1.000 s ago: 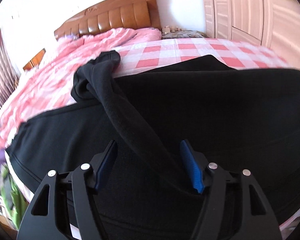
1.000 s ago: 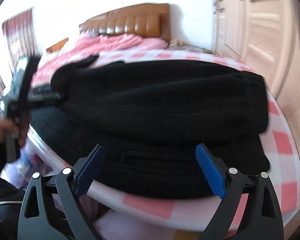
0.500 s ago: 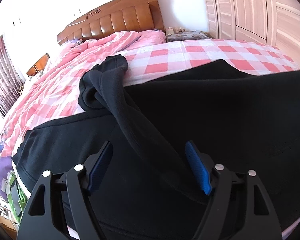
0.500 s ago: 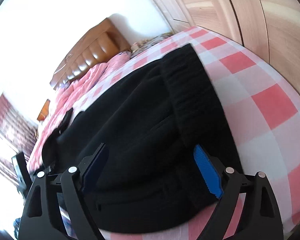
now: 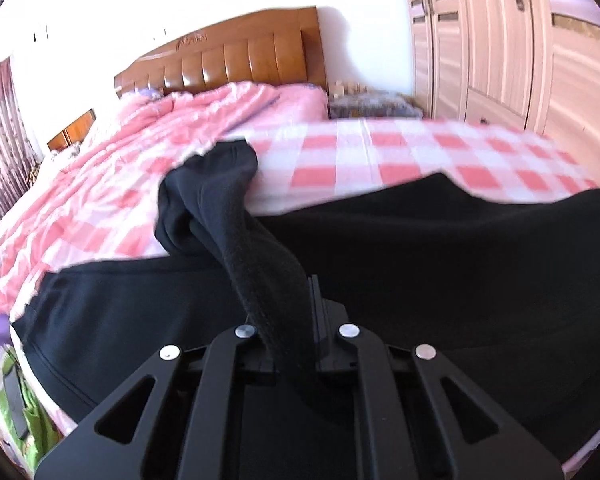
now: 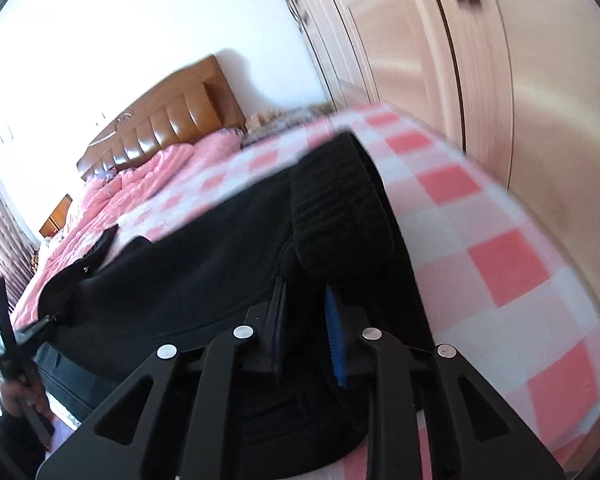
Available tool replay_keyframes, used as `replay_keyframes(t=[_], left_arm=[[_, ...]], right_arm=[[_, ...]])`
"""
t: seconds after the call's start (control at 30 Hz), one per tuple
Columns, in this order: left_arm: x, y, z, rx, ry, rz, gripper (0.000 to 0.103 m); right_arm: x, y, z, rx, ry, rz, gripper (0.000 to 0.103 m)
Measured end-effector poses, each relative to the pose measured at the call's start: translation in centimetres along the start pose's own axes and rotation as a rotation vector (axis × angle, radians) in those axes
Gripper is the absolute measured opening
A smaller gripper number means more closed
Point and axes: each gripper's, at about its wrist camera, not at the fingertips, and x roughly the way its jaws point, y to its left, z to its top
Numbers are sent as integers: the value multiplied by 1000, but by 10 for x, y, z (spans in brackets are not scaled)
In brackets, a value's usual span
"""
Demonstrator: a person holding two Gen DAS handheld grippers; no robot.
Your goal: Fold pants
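Black pants (image 5: 420, 248) lie folded lengthwise across the near edge of a bed with a pink-and-white checked sheet (image 5: 380, 152). My left gripper (image 5: 288, 320) is shut on a raised fold of the pants' leg fabric (image 5: 260, 256), which runs up to a bunched cuff end (image 5: 212, 184). My right gripper (image 6: 306, 320) is shut on the pants (image 6: 204, 264) next to the ribbed waistband (image 6: 340, 200). The left gripper and the hand holding it show at the far left of the right wrist view (image 6: 32, 328).
A pink quilt (image 5: 140, 144) lies heaped toward the wooden headboard (image 5: 228, 60). Wardrobe doors (image 5: 500, 40) stand to the right of the bed. A bedside cabinet (image 5: 72, 132) and curtain are at the far left. Coloured items (image 5: 8, 392) lie below the bed's near-left edge.
Both grippers were open over the pants and have closed on the fabric. The right gripper swung toward the waistband end and tilted.
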Motion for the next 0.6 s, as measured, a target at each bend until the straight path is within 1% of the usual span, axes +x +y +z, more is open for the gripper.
replay_keyframes(t=[0.1,0.13,0.17,0.23,0.3,0.33,0.4,0.43,0.53,0.57,0.6], left_arm=[[-28,7,6,8,-50,-7,9],[-36,10,6,12,-60,-10,9],[-43,11,4,18,-69,-10,9],[-56,13,-4,46,-75,2,9],[-56,13,-18,80,-55,10,10],[-53,11,-25,96,-37,15,10],[-42,5,-45,127,12,31,9],[-37,4,-52,133,31,31,9],[-25,4,-69,137,74,26,11],[-23,5,-72,137,79,23,14],[-22,5,-73,138,82,20,15]], right_arm=[[-27,9,7,-36,-56,-2,20],[-37,11,8,-44,-69,-1,17],[-45,11,7,-54,-77,-13,11],[-55,7,4,-66,-83,-46,11],[-50,-5,-4,-46,-35,-49,11],[-43,-16,-12,-25,2,-58,11],[-28,-27,-26,-4,84,-42,11],[-25,-29,-33,-5,104,-45,11],[-26,-24,-35,-36,95,-63,11],[-26,-23,-32,-45,97,-70,11],[-25,-22,-30,-47,100,-75,11]])
